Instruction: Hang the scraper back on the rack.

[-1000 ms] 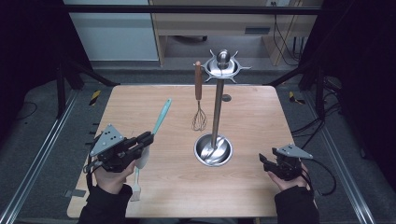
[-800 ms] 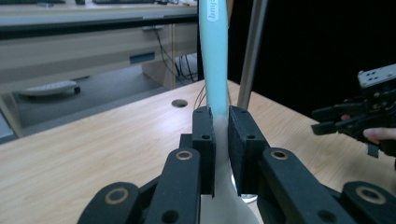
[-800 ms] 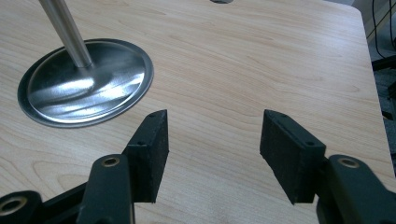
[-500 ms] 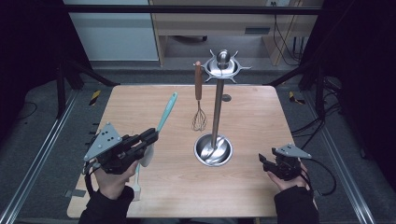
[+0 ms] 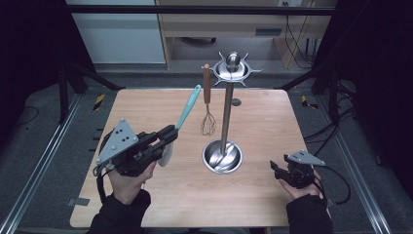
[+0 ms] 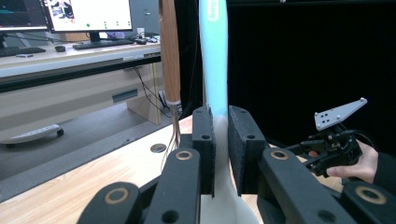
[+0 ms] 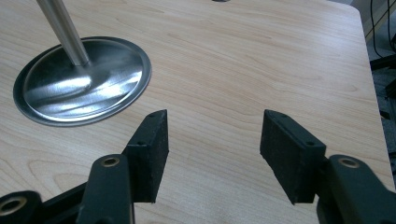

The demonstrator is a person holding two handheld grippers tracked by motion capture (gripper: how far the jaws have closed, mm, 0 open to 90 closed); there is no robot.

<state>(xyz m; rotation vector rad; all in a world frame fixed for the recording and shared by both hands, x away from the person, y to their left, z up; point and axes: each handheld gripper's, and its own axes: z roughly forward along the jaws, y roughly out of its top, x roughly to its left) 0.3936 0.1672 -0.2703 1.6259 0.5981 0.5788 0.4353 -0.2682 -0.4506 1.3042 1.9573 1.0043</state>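
Nearest, the right gripper (image 5: 278, 169) rests idle at the wooden table's (image 5: 263, 122) front edge, jaws spread and empty. The left gripper (image 5: 168, 135) pinches the white neck of a teal-handled silicone spatula (image 5: 187, 108), handle tilted up and away, presumably so its end can meet a hook. Beyond stands the steel utensil stand (image 5: 226, 117), where a wooden-handled wire whisk (image 5: 207, 105) hangs.

A wooden desk (image 5: 234, 24) stands on grey floor (image 5: 48, 141).
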